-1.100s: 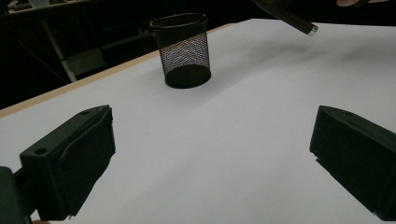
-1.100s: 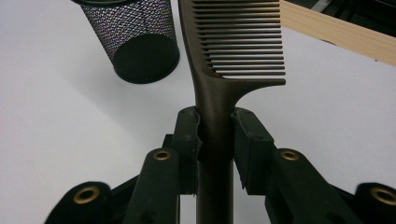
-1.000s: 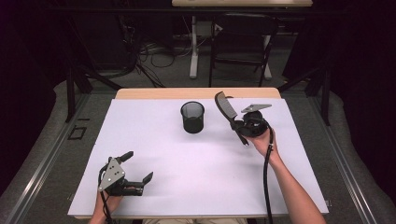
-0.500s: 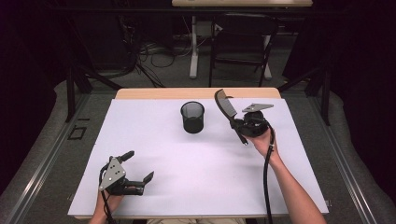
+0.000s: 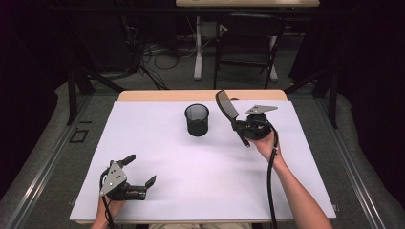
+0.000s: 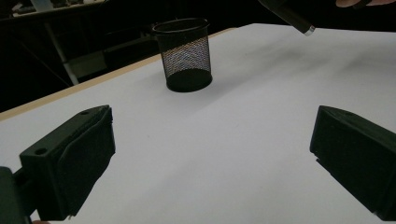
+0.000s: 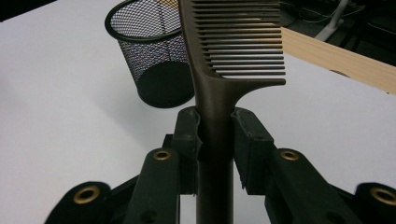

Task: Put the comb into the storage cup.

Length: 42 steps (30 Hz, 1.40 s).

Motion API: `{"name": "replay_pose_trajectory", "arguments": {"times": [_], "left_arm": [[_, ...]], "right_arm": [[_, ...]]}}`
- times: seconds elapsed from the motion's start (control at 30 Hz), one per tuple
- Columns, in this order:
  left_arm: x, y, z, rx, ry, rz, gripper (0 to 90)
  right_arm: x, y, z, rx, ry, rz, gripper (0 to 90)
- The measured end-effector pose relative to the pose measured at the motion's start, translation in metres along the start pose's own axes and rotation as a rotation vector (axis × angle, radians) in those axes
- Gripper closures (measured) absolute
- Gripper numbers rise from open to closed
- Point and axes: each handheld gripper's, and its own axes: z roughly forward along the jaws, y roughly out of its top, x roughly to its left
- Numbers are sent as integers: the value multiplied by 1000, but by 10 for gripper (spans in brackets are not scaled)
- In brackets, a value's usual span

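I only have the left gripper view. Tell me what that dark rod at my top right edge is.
Observer: It is the handle end of a comb. The right gripper is shut on the handle, just below the teeth.
Operator: Say where the comb sits against the mesh cup.
Observer: In the high view the comb is held up to the right of the mesh cup, apart from it, teeth end uppermost.
Operator: Report whether anything is in the cup.
Observer: In the right gripper view I can see down to the cup's dark bottom, and nothing lies in it.
Operator: Give me my own gripper's place.
Observer: The left gripper is near the table's front left corner, jaws open with nothing between them.
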Motion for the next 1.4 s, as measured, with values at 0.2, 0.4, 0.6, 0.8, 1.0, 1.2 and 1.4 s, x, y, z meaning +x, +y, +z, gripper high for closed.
{"name": "replay_pose_trajectory", "arguments": {"times": [0.2, 0.4, 0.6, 0.8, 1.0, 1.2, 1.4], "left_arm": [[0, 0, 0, 4, 0, 3, 3], [-1, 0, -1, 1, 1, 4, 3], [-1, 0, 0, 7, 0, 2, 4], [0, 0, -2, -4, 8, -1, 3], [0, 0, 1, 4, 4, 4, 4], [0, 0, 1, 4, 4, 2, 4], [1, 0, -1, 4, 11, 3, 4]], "right_arm": [[2, 0, 1, -8, 0, 5, 728], [6, 6, -2, -29, 6, 0, 729], [10, 11, -1, -50, 15, 1, 728], [12, 14, 3, -59, 21, 0, 729], [14, 17, 4, -68, 22, 6, 729], [15, 20, 4, -90, 18, 2, 729], [14, 24, 4, -101, 16, 0, 728]]}}
